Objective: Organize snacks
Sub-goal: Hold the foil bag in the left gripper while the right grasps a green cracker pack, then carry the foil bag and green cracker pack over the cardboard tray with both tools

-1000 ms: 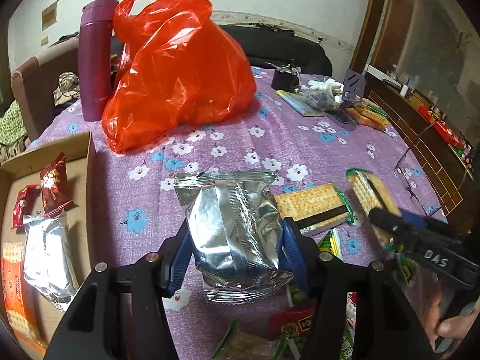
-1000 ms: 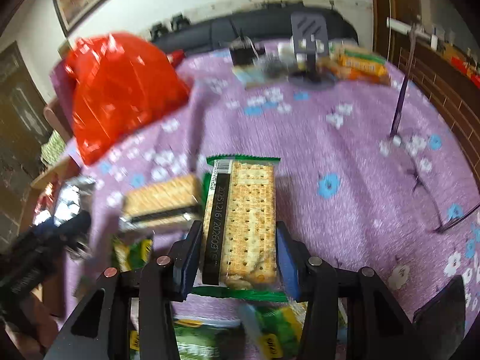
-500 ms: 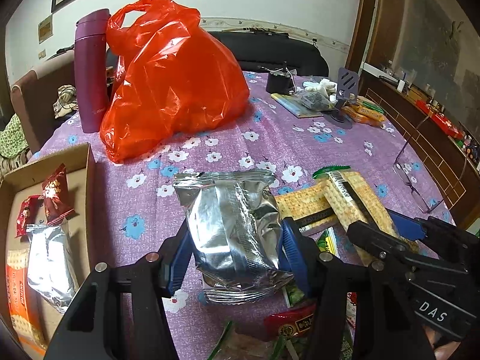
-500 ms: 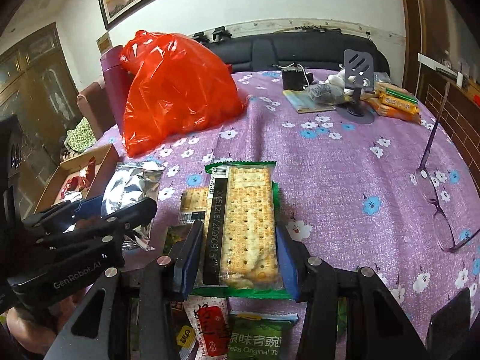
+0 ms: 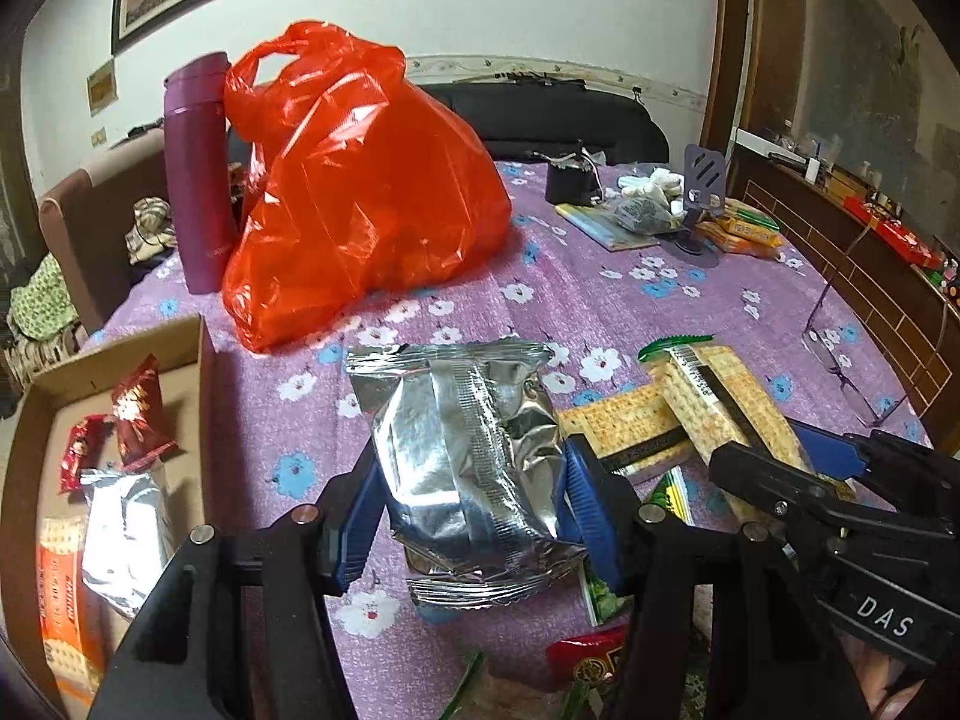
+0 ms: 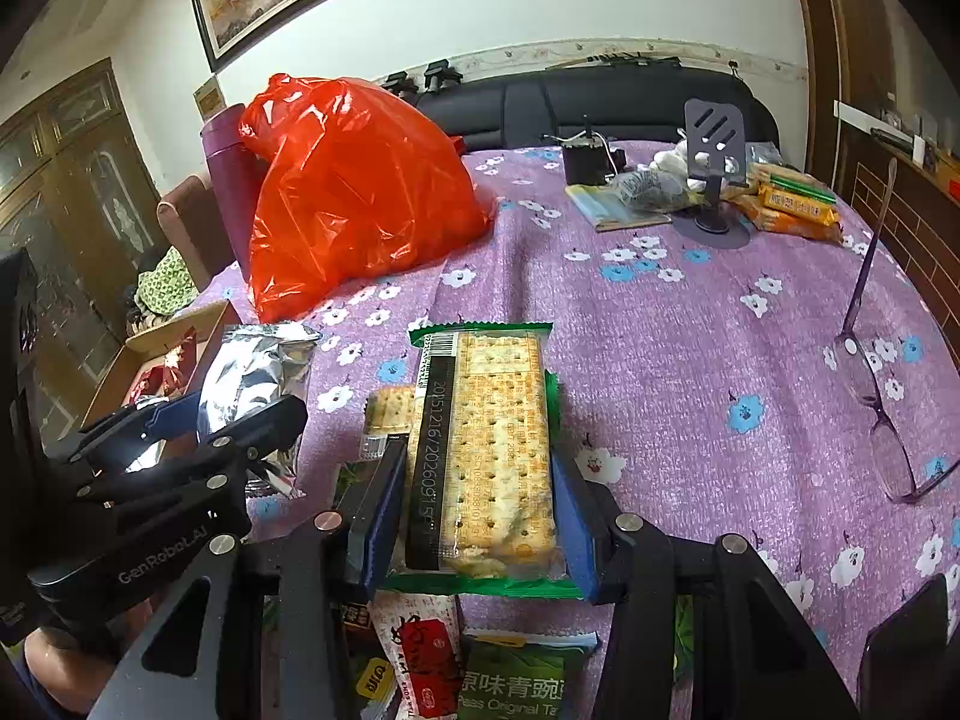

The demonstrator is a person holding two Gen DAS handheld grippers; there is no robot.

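Snacks: we are clamping the left claw (image 5: 474, 510) on a foil bag (image 5: 465, 450) above the desk (image 6: 660, 330), beside the box (image 5: 207, 360), and the right claw (image 6: 477, 519) on a cracker pack (image 6: 486, 450). The slick foil may slip out. Purple floral cloth is covering the desk; a sofa is standing behind.

Both wrist views looked low across the table (image 5: 600, 300) toward the far sofa, the left from nearer the cardboard box (image 5: 204, 360); both shared the red bag (image 5: 360, 192) (image 6: 354, 198).
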